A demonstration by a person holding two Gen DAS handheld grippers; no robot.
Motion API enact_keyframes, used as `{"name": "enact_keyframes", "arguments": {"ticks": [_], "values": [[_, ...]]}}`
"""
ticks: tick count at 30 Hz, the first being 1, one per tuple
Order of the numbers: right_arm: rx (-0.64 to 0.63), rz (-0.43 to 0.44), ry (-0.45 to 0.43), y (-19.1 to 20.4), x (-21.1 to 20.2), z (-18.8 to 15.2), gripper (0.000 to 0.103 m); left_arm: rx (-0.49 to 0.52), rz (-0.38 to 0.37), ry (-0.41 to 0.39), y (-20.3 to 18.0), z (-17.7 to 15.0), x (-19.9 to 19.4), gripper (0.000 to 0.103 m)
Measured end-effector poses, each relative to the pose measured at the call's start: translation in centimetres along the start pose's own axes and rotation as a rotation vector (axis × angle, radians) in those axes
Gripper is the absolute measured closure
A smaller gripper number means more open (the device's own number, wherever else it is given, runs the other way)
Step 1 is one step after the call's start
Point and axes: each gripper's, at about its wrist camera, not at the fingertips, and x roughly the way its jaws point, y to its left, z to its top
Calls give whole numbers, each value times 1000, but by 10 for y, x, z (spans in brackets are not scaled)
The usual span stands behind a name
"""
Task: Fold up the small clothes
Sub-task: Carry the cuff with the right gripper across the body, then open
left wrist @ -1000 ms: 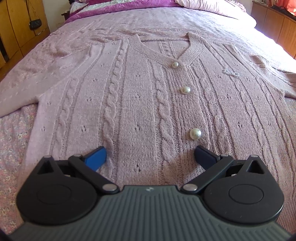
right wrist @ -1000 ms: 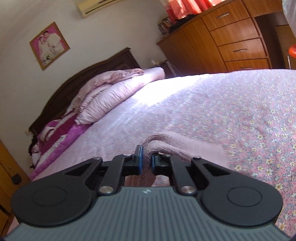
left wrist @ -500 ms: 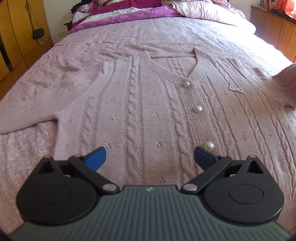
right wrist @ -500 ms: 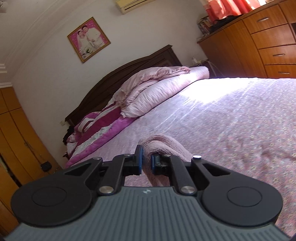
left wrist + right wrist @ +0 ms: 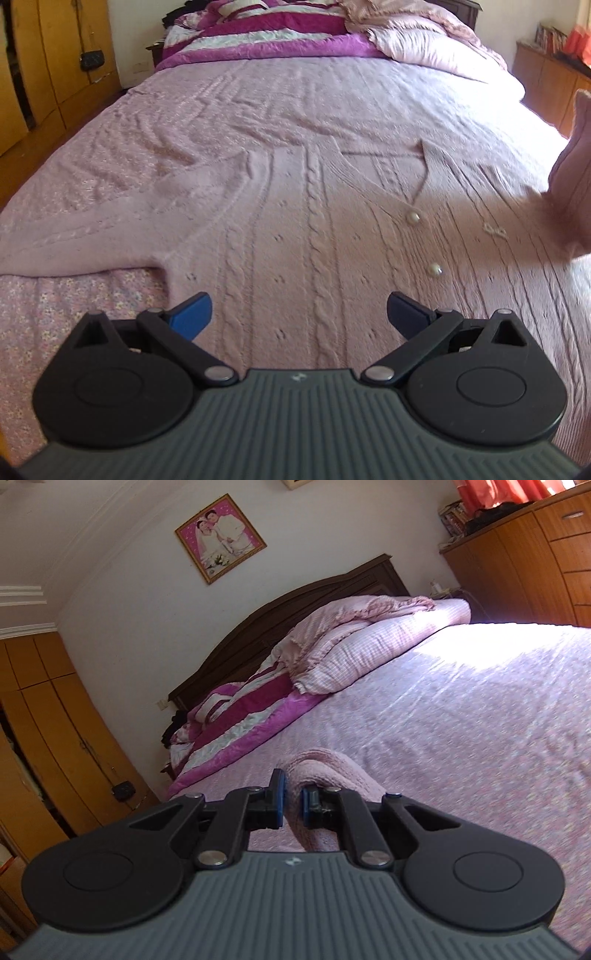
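Lifted higher and swung inward, the right gripper (image 5: 293, 805) stays clamped on the cardigan's right sleeve (image 5: 325, 771). Left gripper (image 5: 299, 314) hovers wide open, empty, over the cable-knit cardigan (image 5: 314, 229), whose body runs lengthwise ahead of it.

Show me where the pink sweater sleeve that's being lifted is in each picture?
Left wrist view: the lifted sleeve rises at the far right edge, above the cardigan.
Right wrist view: it sits low in the middle, pinched in the right tool.
Shared landmark: the striped magenta blanket by the headboard.
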Motion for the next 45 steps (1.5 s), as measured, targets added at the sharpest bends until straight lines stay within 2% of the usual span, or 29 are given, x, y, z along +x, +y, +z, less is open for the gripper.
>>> {"name": "enact_keyframes", "arguments": {"ticks": [14, 21, 28, 34, 36, 37, 39, 40, 41, 45], "values": [[-28, 110, 74, 95, 46, -52, 93, -52, 56, -49, 46, 5, -7, 0], [-110, 106, 142, 128, 77, -90, 93, -78, 68, -66, 61, 3, -5, 0], [-126, 87, 258, 127, 106, -137, 93, -121, 42, -35, 63, -4, 13, 0], [-91, 86, 330, 120, 125, -170, 92, -95, 41, -50, 58, -6, 20, 0], [-100, 99, 377, 122, 132, -180, 84, -90, 42, -52, 58, -6, 21, 0], [-104, 102, 392, 123, 134, -184, 77, -91, 42, -53, 59, -7, 21, 0], [-110, 113, 416, 126, 136, -192, 56, -95, 40, -51, 61, -9, 22, 0], [-116, 117, 424, 128, 135, -196, 40, -95, 41, -50, 62, -9, 22, 0], [-125, 121, 429, 130, 134, -200, 34, -96, 45, -50, 63, -10, 22, 0], [-125, 146, 455, 135, 125, -205, 32, -95, 43, -52, 65, -10, 22, 0]]}}
